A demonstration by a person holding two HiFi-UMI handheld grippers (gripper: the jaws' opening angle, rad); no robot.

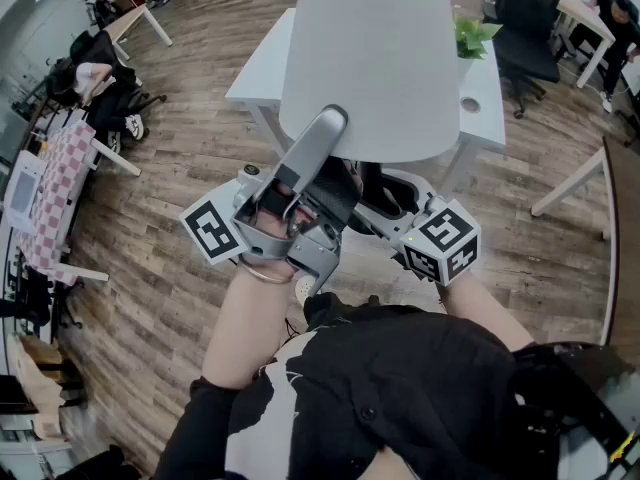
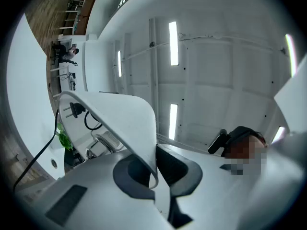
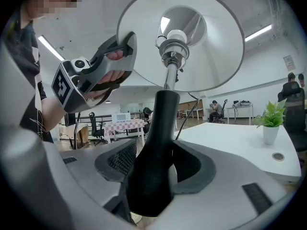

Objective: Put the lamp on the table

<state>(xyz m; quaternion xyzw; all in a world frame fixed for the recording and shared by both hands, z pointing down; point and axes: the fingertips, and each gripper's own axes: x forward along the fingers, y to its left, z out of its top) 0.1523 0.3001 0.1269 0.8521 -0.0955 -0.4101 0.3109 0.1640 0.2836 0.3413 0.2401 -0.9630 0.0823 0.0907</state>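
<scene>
Lamp (image 1: 370, 63) with a wide white shade and a thick black stem: it is held in the air at the person's 12 o'clock, in both grippers, in front of the table.

The left hand (image 1: 268, 224) wraps the grey handle, forearm bare with a thin bangle at the wrist. It tilts the left gripper (image 2: 154, 169) up and away toward 12 o'clock. Its jaws stand nearly together, pinching the thin rim of the shade (image 2: 120, 121).

At 4 o'clock from that hand, the right gripper (image 3: 153, 169) lies close to level and reaches in under the shade. Its jaws stand wide, and the black stem (image 3: 163, 128) fills the gap between the pads.

Beyond the lamp stands the rectangular white table (image 1: 258, 68), its top partly covered by the shade. A small green potted plant (image 1: 472, 36) sits on it at 1 o'clock. A black office chair (image 1: 525, 13) stands farther off at 1 o'clock, and a table with a pink checked cloth (image 1: 55, 183) is at 9 o'clock.
</scene>
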